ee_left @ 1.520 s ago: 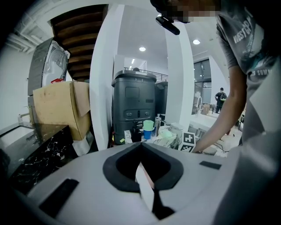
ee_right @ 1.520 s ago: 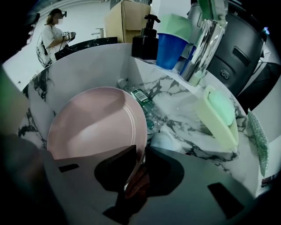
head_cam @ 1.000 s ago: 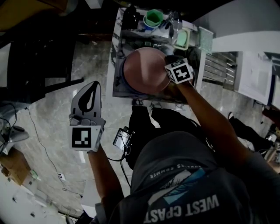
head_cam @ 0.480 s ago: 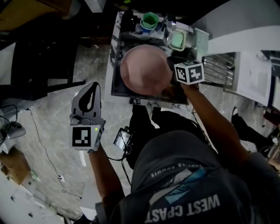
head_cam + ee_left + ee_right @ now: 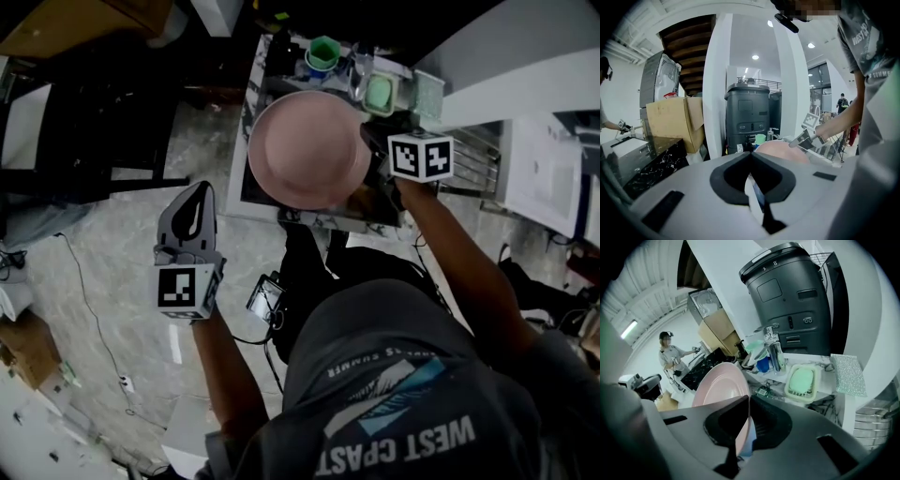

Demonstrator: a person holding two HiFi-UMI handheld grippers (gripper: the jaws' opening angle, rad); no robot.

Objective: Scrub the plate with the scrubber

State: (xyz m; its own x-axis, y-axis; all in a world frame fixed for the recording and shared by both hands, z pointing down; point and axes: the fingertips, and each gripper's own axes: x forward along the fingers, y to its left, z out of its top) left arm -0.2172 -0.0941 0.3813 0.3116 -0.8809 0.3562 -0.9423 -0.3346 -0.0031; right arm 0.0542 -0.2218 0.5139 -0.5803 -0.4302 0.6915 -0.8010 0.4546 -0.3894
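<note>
A pale marble floor (image 5: pixel 112 244) fills the left of the head view, and a small sink counter (image 5: pixel 251 112) sits at upper centre. At lower left, the left gripper (image 5: pixel 199 190) hangs over the floor with its jaws pressed together and nothing between them. At upper centre, the pink plate (image 5: pixel 307 148) stands tilted on edge above the sink. The right gripper (image 5: pixel 747 401) pinches the plate's rim between nearly closed jaws. Just right of the plate, a green sponge lies in a pale tray (image 5: pixel 379 94). Farther right, the silvery scrubbing pad (image 5: pixel 429 94) lies flat on the counter, apart from both grippers.
</note>
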